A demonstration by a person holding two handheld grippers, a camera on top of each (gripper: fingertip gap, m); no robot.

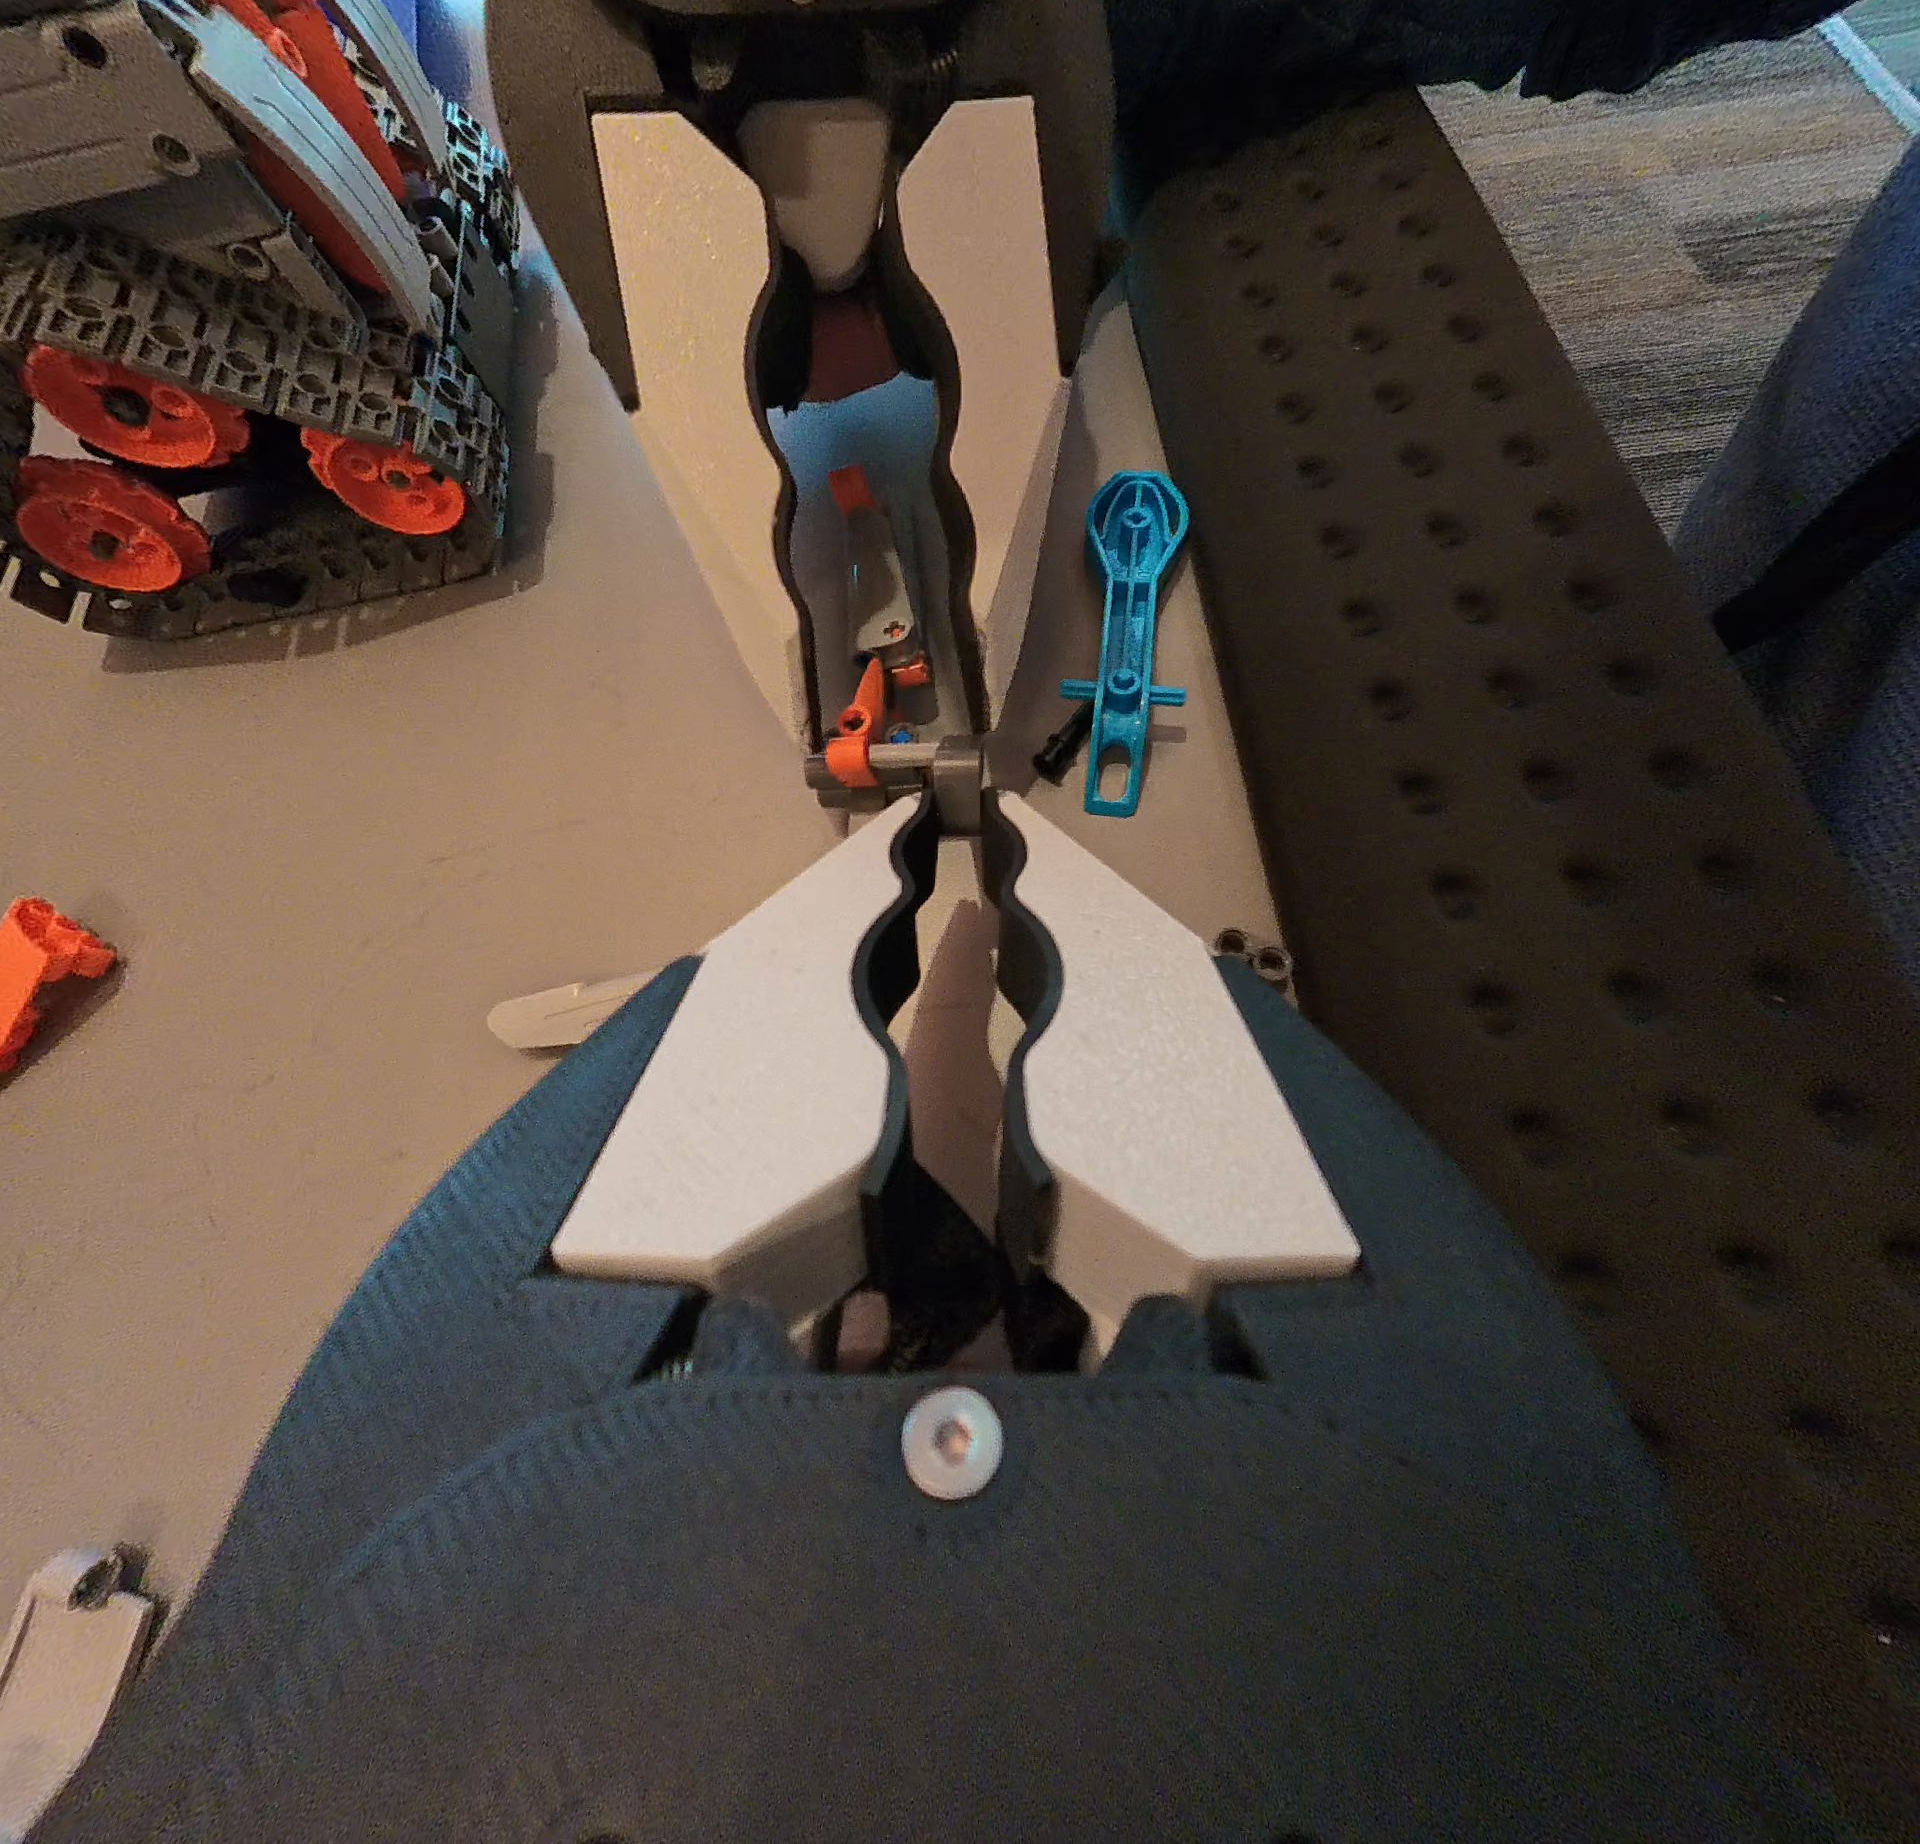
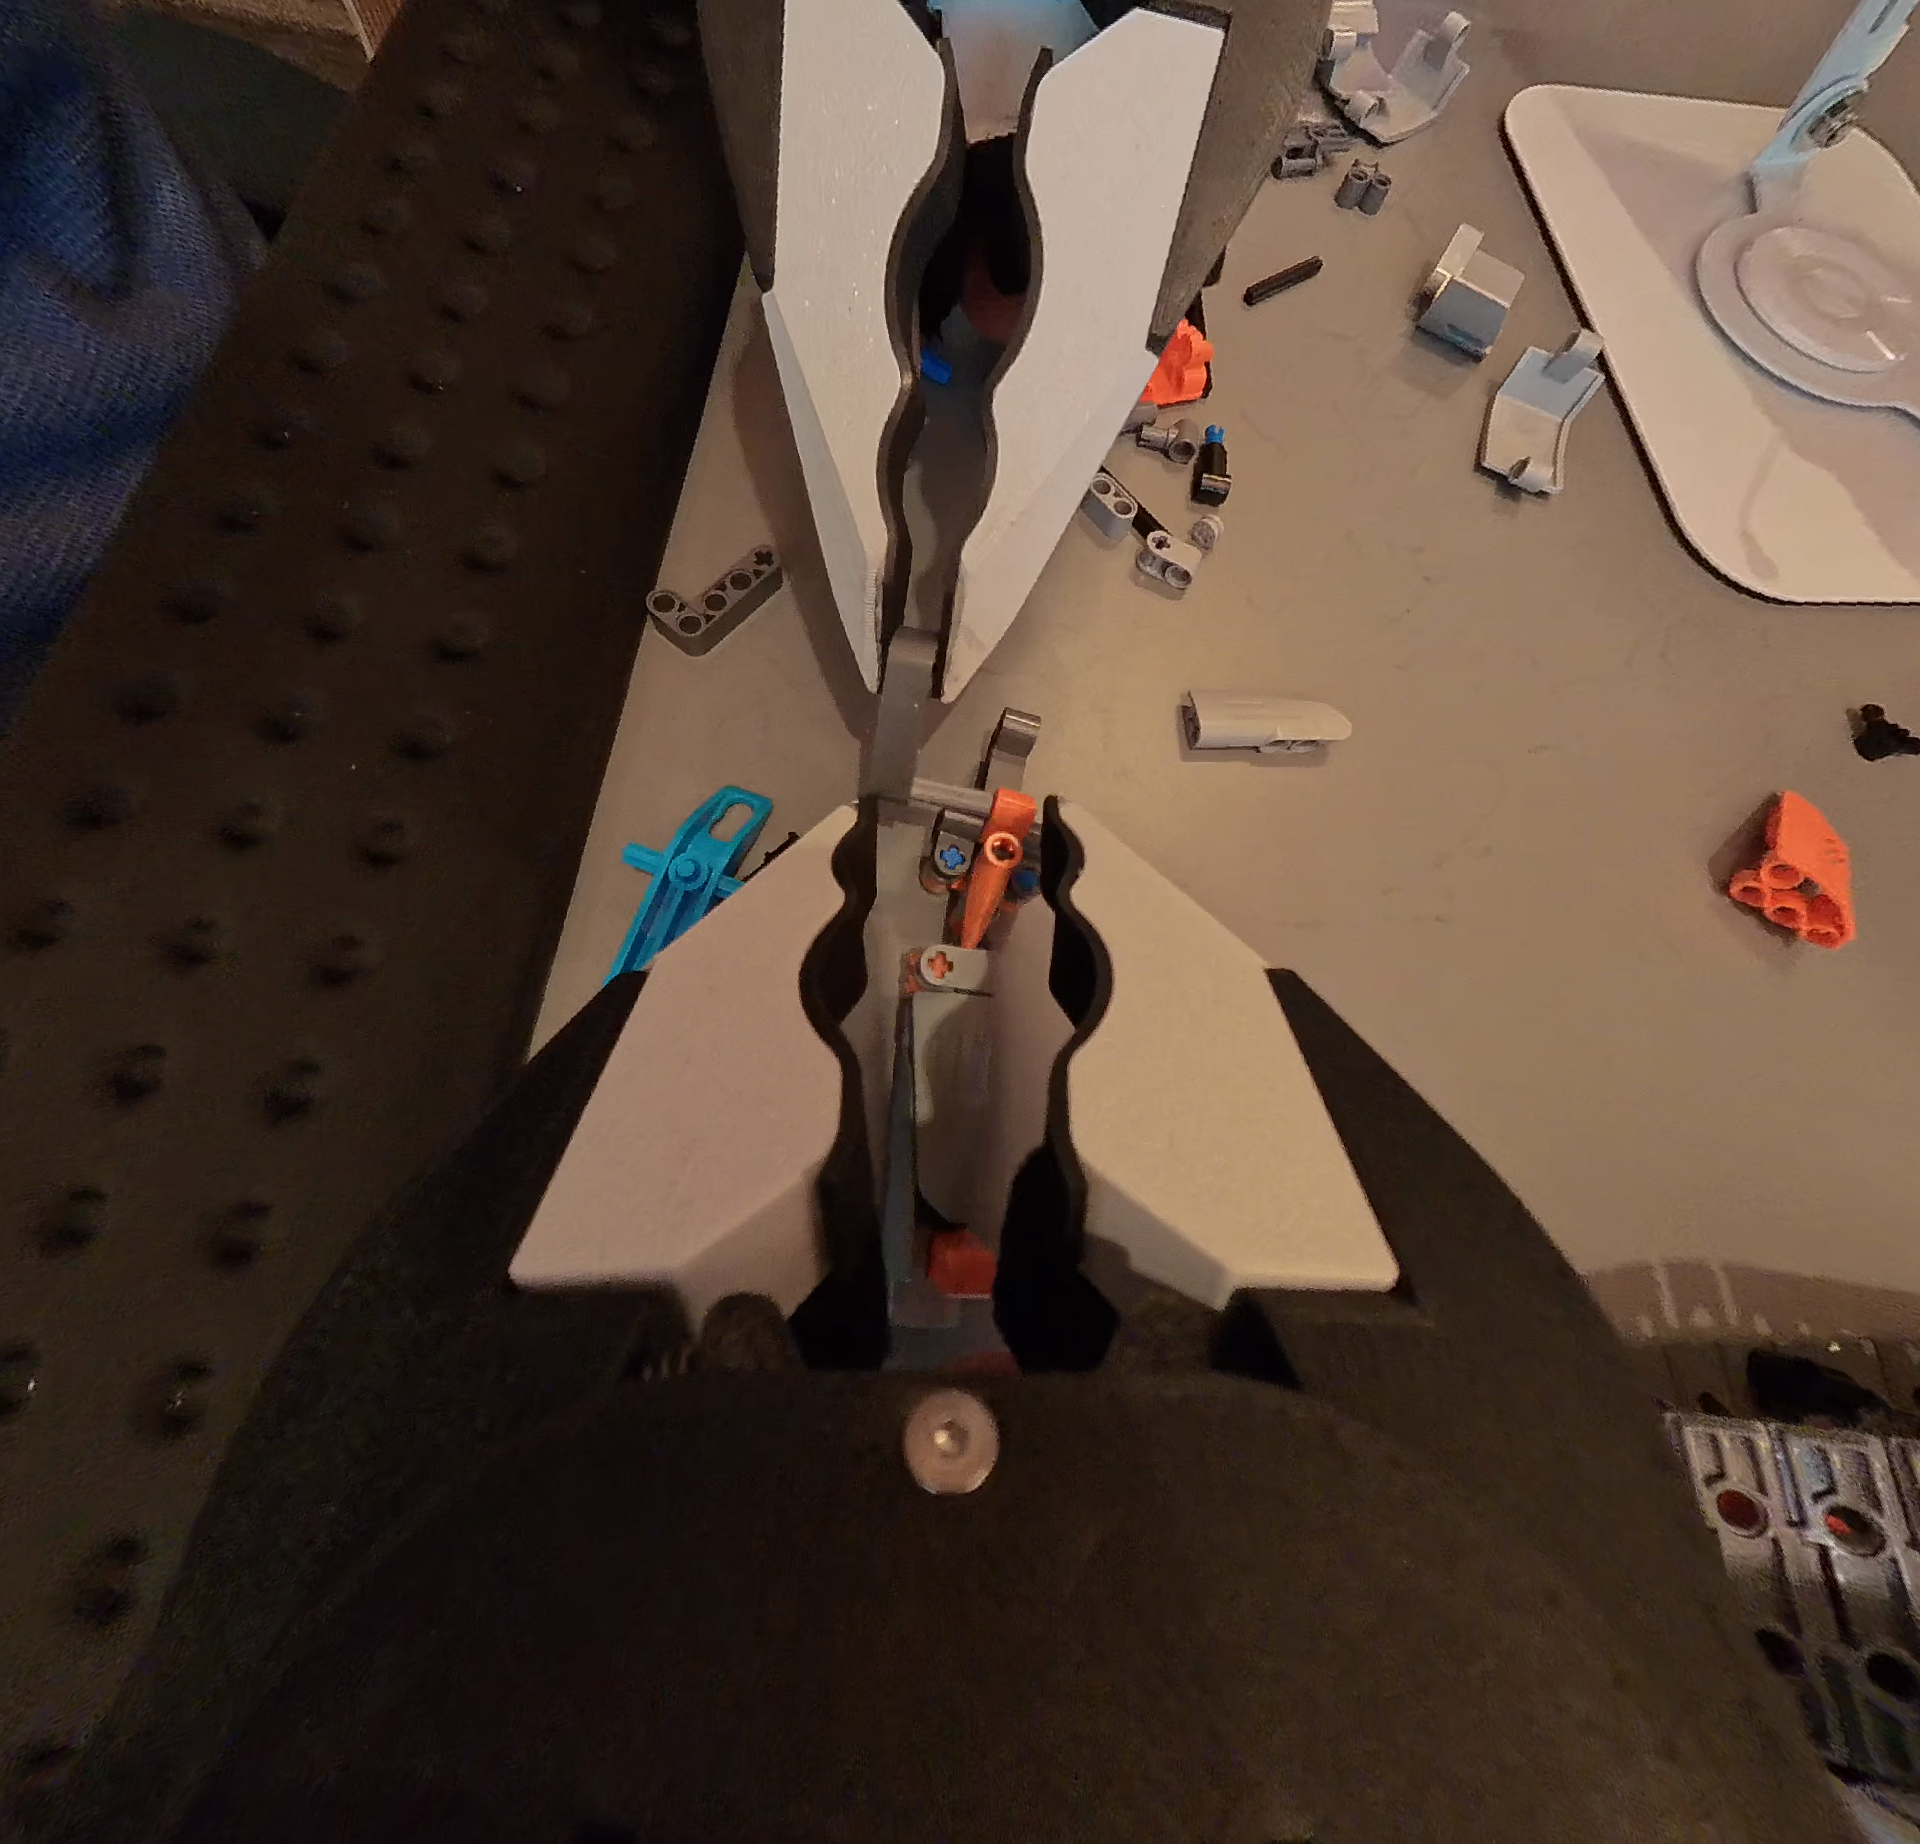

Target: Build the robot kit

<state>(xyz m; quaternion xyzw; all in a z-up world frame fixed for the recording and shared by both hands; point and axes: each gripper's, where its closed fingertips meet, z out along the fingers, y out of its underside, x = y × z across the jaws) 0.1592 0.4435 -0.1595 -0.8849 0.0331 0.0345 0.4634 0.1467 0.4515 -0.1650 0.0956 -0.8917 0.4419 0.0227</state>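
The two tools meet nose to nose over the grey bench, right at its edge. The left tool has its white fingers drawn narrow, pinching a small dark grey plastic connector piece at the very tips. That connector sits on the end of a short grey axle carrying an orange plastic pin piece, and all of it belongs to a slim grey-and-orange brick assembly lying lengthways between the fingers of the right tool. The right tool's fingers sit close on either side of the assembly, gripping it along its length, the orange lever sticking out near the tips. In the right wrist view the left tool comes in from above, its fingertips closed on the grey connector just past the right tool's tips. Beside them, a turquoise plastic separator-like lever lies on the bench near the edge, next to a black perforated chair seat. Off to the left stands a tracked brick vehicle with orange wheels. Loose grey and orange brick pieces are scattered to the right, near a white tray.
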